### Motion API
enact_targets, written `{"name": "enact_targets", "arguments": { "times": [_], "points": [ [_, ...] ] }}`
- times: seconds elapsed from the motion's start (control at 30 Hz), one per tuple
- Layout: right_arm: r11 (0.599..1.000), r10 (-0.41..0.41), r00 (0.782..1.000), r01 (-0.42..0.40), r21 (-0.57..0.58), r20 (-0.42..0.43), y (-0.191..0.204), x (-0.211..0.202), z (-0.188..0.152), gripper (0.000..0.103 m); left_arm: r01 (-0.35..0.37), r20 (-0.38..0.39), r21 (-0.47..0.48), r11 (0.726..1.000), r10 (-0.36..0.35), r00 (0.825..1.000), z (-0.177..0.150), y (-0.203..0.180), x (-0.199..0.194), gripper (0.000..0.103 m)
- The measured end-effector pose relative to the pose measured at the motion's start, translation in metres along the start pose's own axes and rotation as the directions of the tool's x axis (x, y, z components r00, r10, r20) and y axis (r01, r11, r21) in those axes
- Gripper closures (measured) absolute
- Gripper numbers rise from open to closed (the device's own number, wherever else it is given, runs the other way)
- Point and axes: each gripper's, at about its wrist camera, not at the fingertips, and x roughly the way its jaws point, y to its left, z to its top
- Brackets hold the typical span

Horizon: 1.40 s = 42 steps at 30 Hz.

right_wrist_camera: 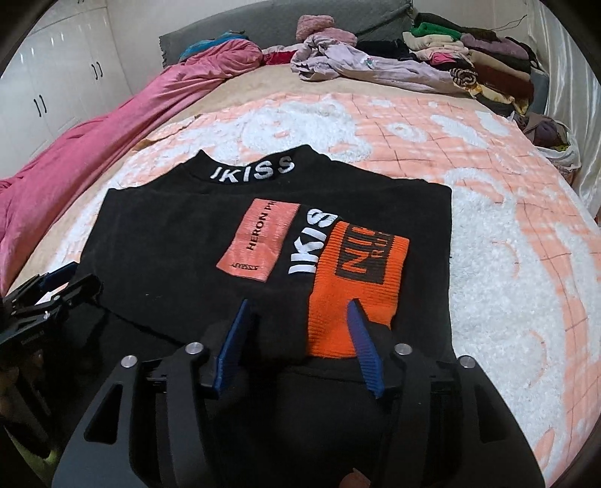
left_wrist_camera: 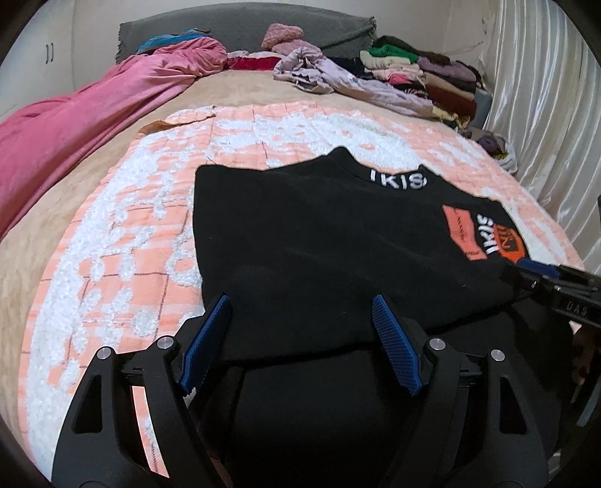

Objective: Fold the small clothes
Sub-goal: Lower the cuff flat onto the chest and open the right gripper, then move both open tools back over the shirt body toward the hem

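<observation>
Nearest the cameras, both grippers sit at the near hem of the black sweater (right_wrist_camera: 169, 240), which lies flat on the orange-and-white blanket (right_wrist_camera: 507, 232) spread over the bed. The left gripper (left_wrist_camera: 300, 330) is released, its blue pads (left_wrist_camera: 394, 349) spread wide over the sweater's near left portion, where the fabric forms a thicker folded layer across the hem; whether the pads touch the cloth cannot be told. The right gripper (right_wrist_camera: 298, 334) is likewise released, its blue fingers (right_wrist_camera: 366, 353) parted over the near edge of the sweater, one on each side of the lower end of the orange knit cuff (right_wrist_camera: 349, 285), which lies folded across the sweater's front. Just beyond that cuff, a salmon patch (right_wrist_camera: 263, 240) reading "HERON" and white "IKISS" lettering sit on the sweater's chest, and farther still the collar (right_wrist_camera: 251, 169) carries the same white lettering, pointing away from the grippers. The sweater's side edges look straight, with the sleeves turned in. Beyond the sweater, the blanket gives way to a tan bedspread (left_wrist_camera: 240, 90). To the left of the sweater, a pink quilt (left_wrist_camera: 75, 124) runs along the bed's edge. At the far end, behind the sweater, lie a crumpled lilac garment (right_wrist_camera: 375, 65), a stack of folded clothes (right_wrist_camera: 484, 64) at far right, and a grey headboard (left_wrist_camera: 233, 26).
</observation>
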Motion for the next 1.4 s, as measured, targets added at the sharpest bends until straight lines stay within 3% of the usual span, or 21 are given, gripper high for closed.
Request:
{"name": "enact_targets", "arguments": {
  "times": [0.33, 0.43, 0.53, 0.63, 0.67, 0.7, 0.73, 0.87, 1.4],
  "points": [
    [1.0, -0.003, 1.0, 0.003, 0.01, 0.027, 0.001, -0.015, -0.003, 0.04, -0.026, 0.034, -0.007, 1.0, 0.027, 0.999, -0.004, 0.006, -0.018, 0.032],
    [1.0, -0.009, 0.999, 0.008, 0.008, 0.039, 0.003, -0.018, -0.003, 0.031, -0.038, 0.049, -0.002, 0.999, 0.038, 0.998, -0.003, 0.007, -0.022, 0.032],
    [1.0, -0.007, 0.999, 0.006, 0.011, 0.051, 0.005, -0.02, -0.002, 0.031, -0.047, 0.064, -0.005, 0.999, 0.047, 0.997, -0.002, 0.008, -0.027, 0.021],
    [1.0, 0.0, 0.999, -0.001, 0.017, 0.053, 0.007, -0.021, -0.001, 0.031, -0.056, 0.071, -0.004, 0.998, 0.057, 0.996, -0.002, 0.01, -0.029, 0.02],
    [1.0, 0.001, 0.999, -0.002, 0.018, 0.052, 0.008, -0.021, 0.0, 0.027, -0.061, 0.072, -0.003, 0.998, 0.061, 0.996, -0.001, 0.01, -0.029, 0.019],
    [1.0, 0.0, 0.999, -0.001, 0.021, 0.051, 0.009, -0.02, 0.001, 0.015, -0.066, 0.071, -0.003, 0.998, 0.066, 0.995, -0.001, 0.01, -0.029, 0.018],
    [1.0, 0.0, 0.999, -0.001, 0.025, 0.054, 0.009, -0.02, 0.001, 0.012, -0.073, 0.071, -0.002, 0.997, 0.073, 0.995, -0.001, 0.011, -0.028, 0.017],
    [0.999, 0.004, 0.998, -0.007, 0.038, 0.065, 0.013, -0.022, 0.005, 0.01, -0.077, 0.072, -0.004, 0.997, 0.077, 0.994, -0.001, 0.013, -0.029, 0.01],
    [1.0, -0.01, 0.997, 0.008, 0.026, 0.077, 0.028, -0.024, 0.009, 0.006, -0.091, 0.09, -0.019, 0.996, 0.092, 0.992, -0.002, 0.022, -0.038, 0.01]
  ]
}}
